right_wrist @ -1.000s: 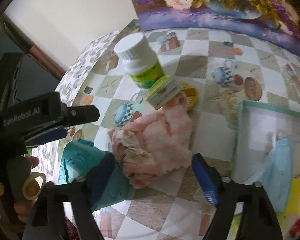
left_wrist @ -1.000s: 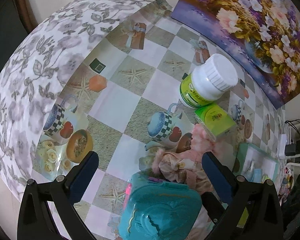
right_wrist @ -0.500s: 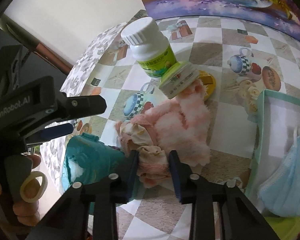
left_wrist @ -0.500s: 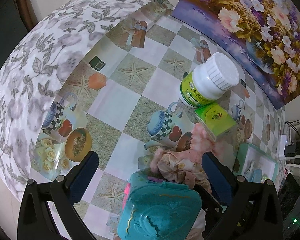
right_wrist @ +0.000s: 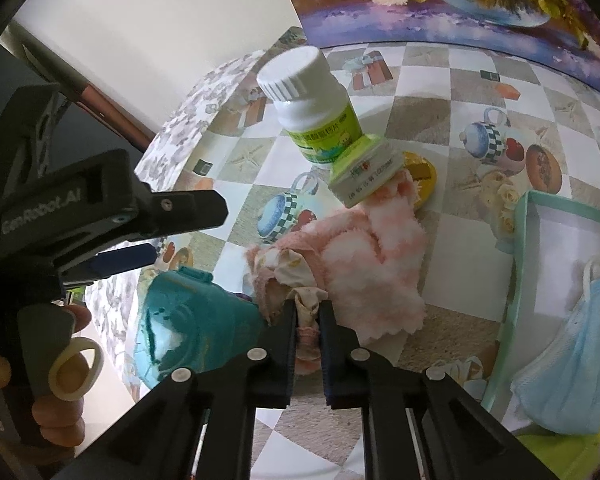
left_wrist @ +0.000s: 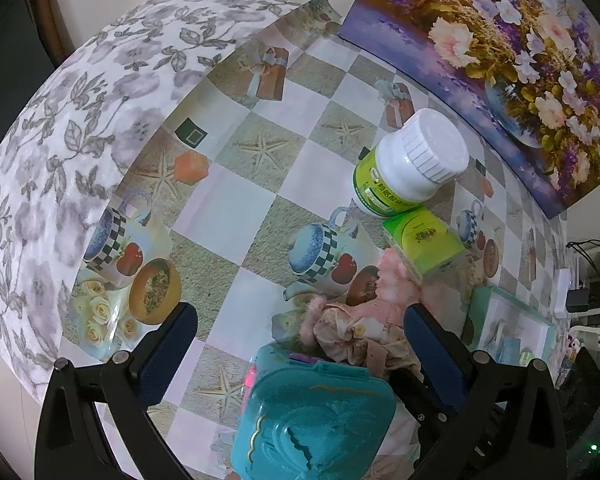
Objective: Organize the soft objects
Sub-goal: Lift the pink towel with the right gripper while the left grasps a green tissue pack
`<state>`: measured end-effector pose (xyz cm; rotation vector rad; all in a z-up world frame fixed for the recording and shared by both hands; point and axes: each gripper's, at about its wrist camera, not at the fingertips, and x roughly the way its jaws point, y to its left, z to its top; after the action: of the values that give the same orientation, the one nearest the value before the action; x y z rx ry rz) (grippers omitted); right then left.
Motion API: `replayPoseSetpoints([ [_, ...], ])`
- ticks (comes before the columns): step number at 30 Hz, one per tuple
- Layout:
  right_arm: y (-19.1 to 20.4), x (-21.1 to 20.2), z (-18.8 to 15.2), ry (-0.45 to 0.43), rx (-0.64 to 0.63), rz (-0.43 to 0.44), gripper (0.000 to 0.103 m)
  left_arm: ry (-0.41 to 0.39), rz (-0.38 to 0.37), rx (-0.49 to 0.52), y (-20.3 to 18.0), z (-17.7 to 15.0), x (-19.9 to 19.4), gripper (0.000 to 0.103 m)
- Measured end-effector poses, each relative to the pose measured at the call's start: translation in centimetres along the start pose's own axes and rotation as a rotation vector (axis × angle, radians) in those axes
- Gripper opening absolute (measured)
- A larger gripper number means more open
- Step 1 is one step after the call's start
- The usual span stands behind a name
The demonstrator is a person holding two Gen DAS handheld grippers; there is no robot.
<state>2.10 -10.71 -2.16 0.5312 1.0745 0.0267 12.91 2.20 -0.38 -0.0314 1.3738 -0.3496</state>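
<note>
We see mint tray [right_wrist: 520,256] at 3 o'clock, blue face mask [right_wrist: 568,360] inside. Pink fluffy cloth [right_wrist: 364,264] lies centre on table [left_wrist: 236,216], touching teal box [right_wrist: 188,320]. Our right gripper [right_wrist: 308,312] pinches cloth's crumpled edge. Left gripper [left_wrist: 300,332] spread wide, holding nothing. Bare table toward 10 o'clock.

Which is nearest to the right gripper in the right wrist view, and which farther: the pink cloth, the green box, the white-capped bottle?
1. pink cloth, pinched by the right gripper.
2. green box, beyond the cloth.
3. white-capped bottle, farthest, behind the box.
</note>
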Motion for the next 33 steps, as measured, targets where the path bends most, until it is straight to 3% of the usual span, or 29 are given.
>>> replayPoseSetpoints([
  [19,0.2,-4.9,1.3,-0.119,0.005,0.01,0.011,-0.068,-0.005,0.026,-0.8,0.1,-2.4,0.102],
  [26,-2.4,-7.9,1.8,-0.181,0.088,-0.007,0.011,-0.057,-0.01,0.048,-2.2,-0.1,-1.8,0.102],
  [33,-5.9,-13.6,2.1,-0.309,0.184,-0.029,0.011,-0.058,-0.012,0.095,-4.6,-0.2,-1.2,0.101],
])
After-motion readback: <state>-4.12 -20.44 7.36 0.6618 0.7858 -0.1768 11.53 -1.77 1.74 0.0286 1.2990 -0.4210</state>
